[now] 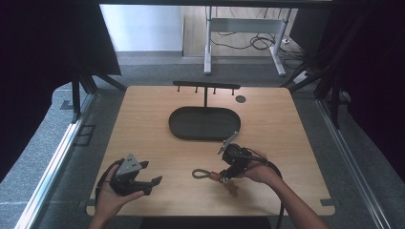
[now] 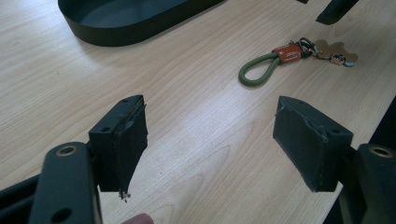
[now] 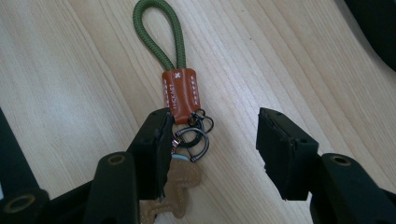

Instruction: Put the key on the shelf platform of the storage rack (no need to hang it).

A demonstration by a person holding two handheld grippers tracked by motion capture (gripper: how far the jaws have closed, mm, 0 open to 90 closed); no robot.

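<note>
1. Near left: the left gripper (image 1: 152,183) rests in the person's hand just above the table (image 1: 286,124), jaws spread with nothing between them. It plays no part yet and sits well apart from the keychain.
2. Near right: the keychain (image 3: 179,95) lies flat on the wood, green loop pointing left, rings and tan leather charm to the right. It has not been lifted.
3. The right gripper (image 3: 212,140) is down over the ring end, jaws part open. One pad sits against the rings; the other stands clear, so there is no pinch yet. I judge the grasp is being lined up, not made.
4. Farther back, at the centre: the dark oval tray (image 1: 179,125) is bare.
5. Far edge: the rack with pegs (image 1: 206,86) holds nothing. Closing, lifting and putting the keychain away all remain, probably on a peg or in the tray.
</note>
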